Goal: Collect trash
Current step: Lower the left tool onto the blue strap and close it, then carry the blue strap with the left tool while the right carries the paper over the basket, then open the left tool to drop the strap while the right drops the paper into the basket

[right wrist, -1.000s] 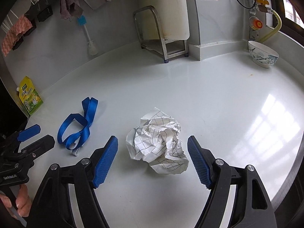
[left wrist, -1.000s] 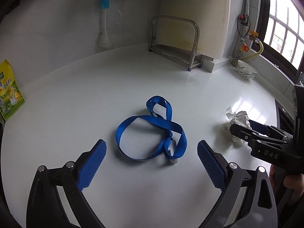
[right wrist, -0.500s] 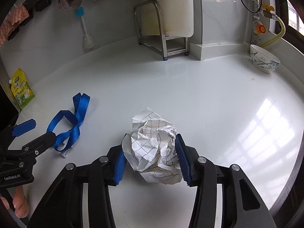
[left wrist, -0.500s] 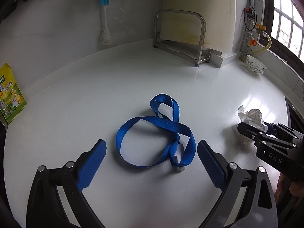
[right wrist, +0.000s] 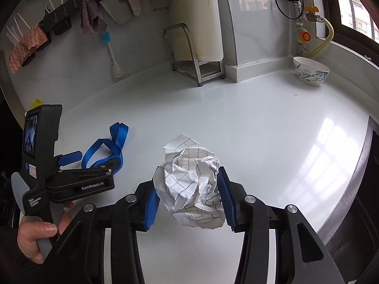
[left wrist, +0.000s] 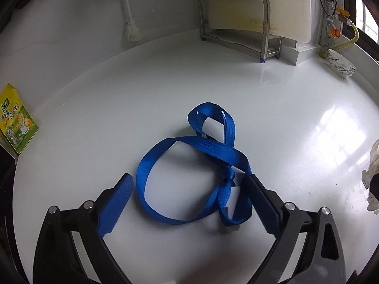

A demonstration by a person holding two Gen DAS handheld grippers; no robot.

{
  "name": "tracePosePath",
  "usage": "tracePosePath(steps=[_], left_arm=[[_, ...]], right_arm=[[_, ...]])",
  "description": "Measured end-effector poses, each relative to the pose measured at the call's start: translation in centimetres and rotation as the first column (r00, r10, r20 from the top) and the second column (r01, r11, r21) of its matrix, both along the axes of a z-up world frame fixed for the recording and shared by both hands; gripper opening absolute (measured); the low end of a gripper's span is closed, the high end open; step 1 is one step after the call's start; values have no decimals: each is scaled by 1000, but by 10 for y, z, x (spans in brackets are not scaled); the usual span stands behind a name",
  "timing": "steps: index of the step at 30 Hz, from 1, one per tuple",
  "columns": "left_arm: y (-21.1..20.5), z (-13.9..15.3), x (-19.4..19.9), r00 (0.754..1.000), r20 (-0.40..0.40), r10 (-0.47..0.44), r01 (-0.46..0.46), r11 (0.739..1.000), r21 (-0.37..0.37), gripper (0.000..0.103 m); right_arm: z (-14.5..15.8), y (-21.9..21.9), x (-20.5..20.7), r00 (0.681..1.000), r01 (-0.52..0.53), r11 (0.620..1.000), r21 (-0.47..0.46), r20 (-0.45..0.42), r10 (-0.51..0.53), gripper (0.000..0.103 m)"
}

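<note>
A crumpled ball of white grid paper (right wrist: 193, 179) is held between the blue pads of my right gripper (right wrist: 189, 196), which is shut on it and holds it above the white counter. Its edge shows at the right of the left wrist view (left wrist: 373, 177). A looped blue strap (left wrist: 201, 165) lies on the counter. My left gripper (left wrist: 189, 189) is open and low, its fingers on either side of the strap's near loop; its right finger (left wrist: 260, 198) touches the strap. The strap (right wrist: 106, 146) and left gripper (right wrist: 94, 168) also show in the right wrist view.
A metal rack (left wrist: 236, 23) with a cutting board stands at the back wall. A patterned bowl (right wrist: 310, 73) sits at the back right by the gas pipe. A yellow-green packet (left wrist: 16, 123) leans at the left. A brush (left wrist: 129, 11) hangs on the wall. The counter edge (right wrist: 350, 177) runs along the right.
My right gripper closed on the paper ball and lifted it off the counter. My left gripper moved forward and down until its open fingers straddle the strap.
</note>
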State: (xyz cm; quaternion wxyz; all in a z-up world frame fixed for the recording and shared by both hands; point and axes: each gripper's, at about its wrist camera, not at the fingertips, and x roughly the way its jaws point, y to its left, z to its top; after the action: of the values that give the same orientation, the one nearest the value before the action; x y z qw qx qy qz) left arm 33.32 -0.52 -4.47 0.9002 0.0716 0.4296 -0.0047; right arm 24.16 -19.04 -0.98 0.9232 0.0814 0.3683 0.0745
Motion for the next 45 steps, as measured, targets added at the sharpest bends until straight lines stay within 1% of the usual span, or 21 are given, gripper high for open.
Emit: tracePosePath(steps=[1,3,4,5,7,8,10,15,18,21,25,29,32,34,37,42,45], left_arm=[[-1,1,0,1000,4,-8,8,1000,-7,82],[-1,2,0,1000,7,-23,24,999,-29,65],[-2,2,-1,999,7,-31,31,999,-39,55],[-3,3,-2,999,7,-41,41,998,-48,49],[-6,4,-7,998,8,-60,60,997,-48,25],[-8,4,-11,998,12,-64,65,997,-31,20],[-11,4,-21,998,23,-66,67,998,-3,20],[-6,10,-54,995,35,-94,95,995,-34,20],[-1,18,-85,991,64,-113,115,993,-28,20],[6,27,-116,988,81,-129,133,990,-47,20],[7,37,-156,984,94,-154,160,986,-50,20],[1,44,-197,975,109,-193,201,977,-67,20],[-6,45,-224,967,117,-225,234,969,-79,20],[-11,43,-242,964,113,-241,252,963,-92,20],[-20,36,-269,956,93,-278,288,948,-133,20],[-38,17,-308,936,52,-347,351,921,-169,20],[-47,4,-325,928,29,-371,370,913,-169,20]], right_arm=[[1,2,-5,1000,-1,1000,-1,5,1,44],[2,4,-13,1000,-5,1000,8,10,5,44],[2,5,-16,1000,-8,1000,13,9,8,44],[2,6,-20,1000,-8,1000,17,10,8,44],[-2,7,-31,1000,-4,1000,31,3,4,44],[-5,7,-38,1000,-1,999,43,-3,1,44],[-11,8,-51,1000,8,998,60,-13,-7,44],[-27,5,-85,998,42,991,125,-56,-35,44],[-28,3,-111,997,57,989,139,-58,-49,44],[-27,1,-136,997,71,987,147,-52,-64,44],[-27,-1,-165,996,76,985,155,-55,-69,44],[-28,0,-194,996,74,988,136,-57,-66,44],[-30,-3,-218,995,86,986,142,-65,-77,44],[-33,-3,-233,994,93,986,140,-68,-84,44],[-38,-4,-257,993,108,985,137,-67,-99,44],[-49,-9,-289,988,138,981,135,-88,-127,45],[-54,-12,-303,984,159,978,132,-107,-146,45]])
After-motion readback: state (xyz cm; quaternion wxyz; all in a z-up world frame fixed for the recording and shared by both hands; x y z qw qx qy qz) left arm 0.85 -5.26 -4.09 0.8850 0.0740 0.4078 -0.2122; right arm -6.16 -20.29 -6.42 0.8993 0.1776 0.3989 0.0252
